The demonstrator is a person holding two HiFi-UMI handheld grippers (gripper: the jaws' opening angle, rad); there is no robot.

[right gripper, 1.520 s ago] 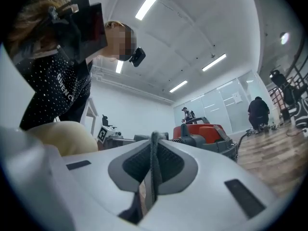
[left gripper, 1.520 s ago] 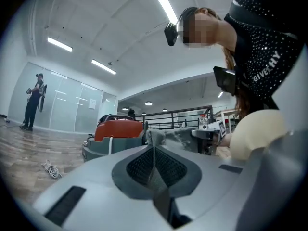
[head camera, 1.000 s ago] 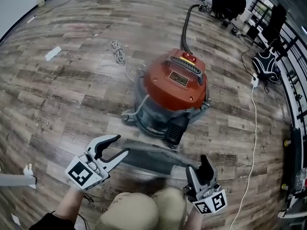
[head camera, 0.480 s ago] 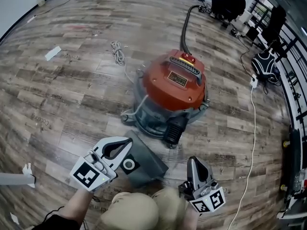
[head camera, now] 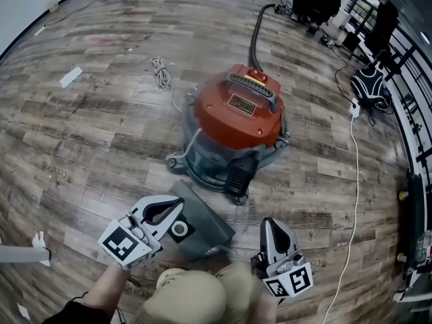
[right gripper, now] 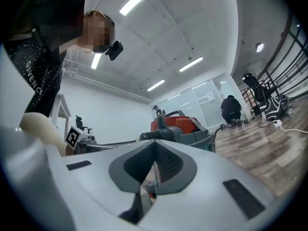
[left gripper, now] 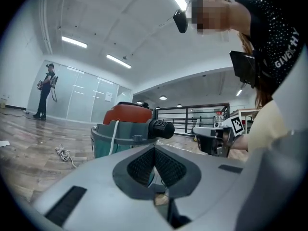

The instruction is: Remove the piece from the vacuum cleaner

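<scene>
The vacuum cleaner (head camera: pixel 233 123), with a red lid on a grey-green drum, stands on the wood floor in the head view. A flat grey piece (head camera: pixel 206 223) with a round opening lies on the floor just in front of it, apart from the drum. My left gripper (head camera: pixel 175 206) hovers over the piece's left end, its jaws shut with nothing between them. My right gripper (head camera: pixel 269 224) is shut and empty to the right of the piece. In the left gripper view the left gripper (left gripper: pixel 155 152) points at the vacuum cleaner (left gripper: pixel 126 124). The right gripper (right gripper: pixel 155 147) faces the vacuum cleaner (right gripper: pixel 180 126) too.
A black hose (head camera: pixel 256 31) runs from the vacuum's back to the far side. A coiled white cable (head camera: pixel 162 71) lies to the left and a white cord (head camera: pixel 352 181) to the right. The person's knees (head camera: pixel 196 294) are below the grippers. A railing (head camera: pixel 412 93) borders the right.
Both grippers went from wide open to shut. The grey piece, blurred between them a second ago, now lies still on the floor. The vacuum sits slightly higher in the view.
</scene>
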